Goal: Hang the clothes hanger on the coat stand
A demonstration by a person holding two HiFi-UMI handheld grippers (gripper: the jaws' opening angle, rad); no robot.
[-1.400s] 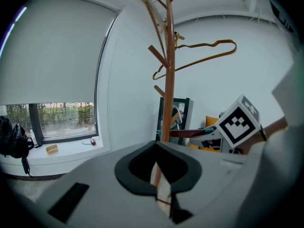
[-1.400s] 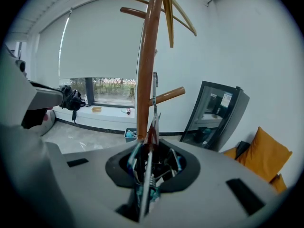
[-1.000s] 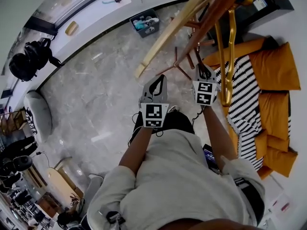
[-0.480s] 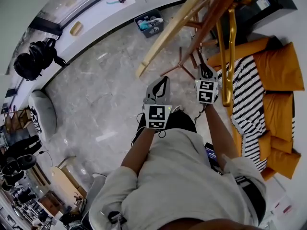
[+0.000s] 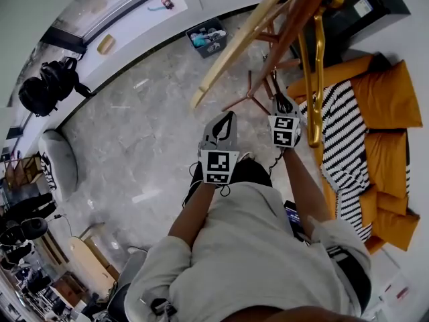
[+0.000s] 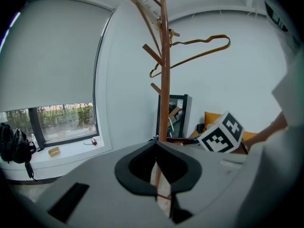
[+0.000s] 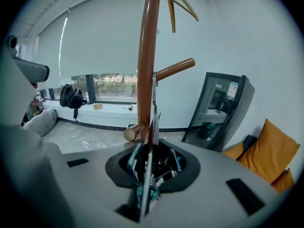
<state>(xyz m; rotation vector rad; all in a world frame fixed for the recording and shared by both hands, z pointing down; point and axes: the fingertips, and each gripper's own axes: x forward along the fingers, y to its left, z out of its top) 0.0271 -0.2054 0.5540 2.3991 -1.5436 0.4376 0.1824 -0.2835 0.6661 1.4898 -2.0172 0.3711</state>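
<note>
Handling comes first: the gold-coloured thin metal clothes hanger point(image 6: 197, 57) looks light and stiff. Its smooth wire would probably slip or swing in a loose pinch. The best hold is likely on the straight bottom bar or a shoulder near the hook, which leaves the hook free.

The hanger is up on the brown wooden coat stand point(image 6: 165, 80). Seen from the left gripper view, its hook end sits at the pole among the upper pegs and its body sticks out to the right. It appears to hang there already, so the task looks done or nearly so.

In the head view the hanger point(image 5: 320, 52) runs down just right of the right gripper point(image 5: 280, 99). It is near that gripper but seems apart from it. The right gripper view shows the pole point(image 7: 146, 56) and a lower peg close ahead, and no wire between the jaws. The right gripper point(image 7: 153, 108) has its jaws drawn together on nothing.

The left gripper point(image 5: 228, 116) is farther left, well apart from the hanger. Its jaws point(image 6: 156, 148) meet at the tips and are also empty.
</note>
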